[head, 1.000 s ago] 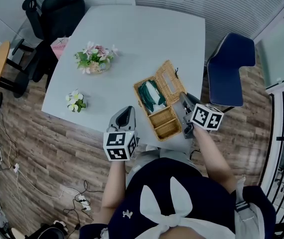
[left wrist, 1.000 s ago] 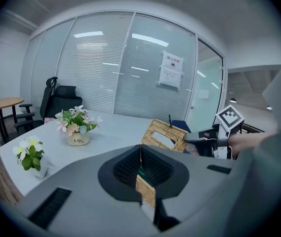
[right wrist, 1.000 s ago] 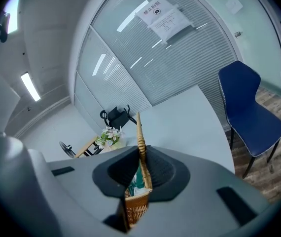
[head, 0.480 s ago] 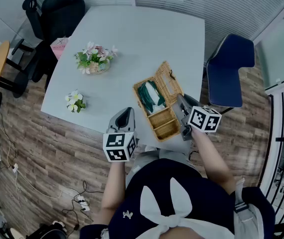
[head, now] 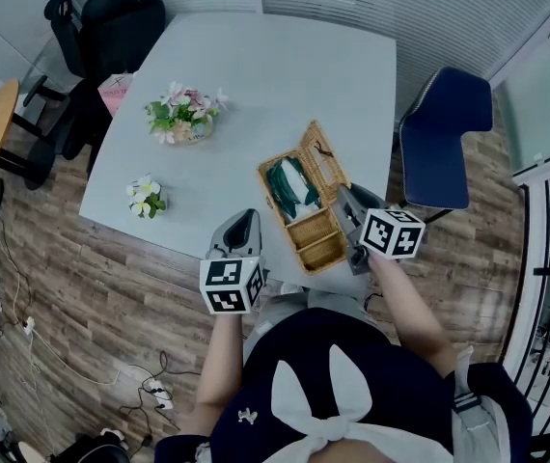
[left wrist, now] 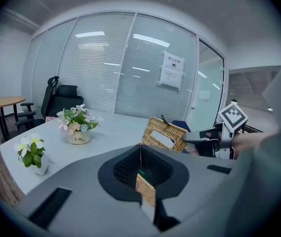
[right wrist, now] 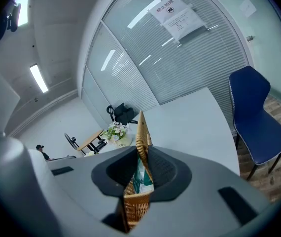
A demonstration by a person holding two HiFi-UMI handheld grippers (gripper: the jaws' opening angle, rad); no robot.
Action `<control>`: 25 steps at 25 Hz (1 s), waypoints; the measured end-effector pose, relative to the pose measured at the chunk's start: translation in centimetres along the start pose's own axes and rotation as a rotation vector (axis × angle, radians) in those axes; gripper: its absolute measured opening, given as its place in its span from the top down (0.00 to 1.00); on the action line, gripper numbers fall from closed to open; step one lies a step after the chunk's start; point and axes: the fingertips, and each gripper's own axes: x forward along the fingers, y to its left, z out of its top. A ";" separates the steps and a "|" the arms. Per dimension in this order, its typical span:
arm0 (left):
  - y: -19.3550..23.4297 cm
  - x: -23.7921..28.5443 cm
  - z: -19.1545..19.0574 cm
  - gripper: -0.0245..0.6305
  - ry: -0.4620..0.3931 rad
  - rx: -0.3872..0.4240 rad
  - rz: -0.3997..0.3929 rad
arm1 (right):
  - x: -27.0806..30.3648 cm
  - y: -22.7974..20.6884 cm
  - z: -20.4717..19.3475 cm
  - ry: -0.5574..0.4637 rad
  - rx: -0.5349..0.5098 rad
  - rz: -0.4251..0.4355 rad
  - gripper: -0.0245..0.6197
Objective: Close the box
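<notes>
The wicker box (head: 310, 231) stood on the white table (head: 285, 75) near its front edge, on the person's right side, set at an angle to that edge. Its lid (head: 322, 159) was raised, hinged along the box's right-hand long side and standing close to upright. The far compartment held a green and white item (head: 291, 183); the nearer compartments showed only wicker. The right gripper (head: 345, 201) was positioned just behind the raised lid, on the outer side of the box. Its jaws were opening, with a narrow gap between them; in the right gripper view the lid stood edge-on in line with that gap, and pad contact with the wicker could not be confirmed. The left gripper (head: 245, 222) was located at the front table edge, just left of the box and apart from it. Its jaws stood slightly apart and gripped nothing; the box corner was visible through the gap. A potted flower arrangement (head: 184, 114) and a smaller flower pot (head: 146, 196) stood well apart from the box on the left part of the table. A blue chair (head: 444, 133) stood beside the table's right edge.
</notes>
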 end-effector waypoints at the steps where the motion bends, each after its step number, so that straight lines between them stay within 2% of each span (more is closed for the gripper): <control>1: 0.0 0.0 0.0 0.93 0.000 0.000 0.000 | 0.0 0.1 0.0 0.000 -0.001 0.002 0.85; 25: -0.3 -0.2 -0.4 0.93 0.002 -0.005 -0.003 | 0.5 2.5 -1.1 0.032 -0.127 0.021 0.83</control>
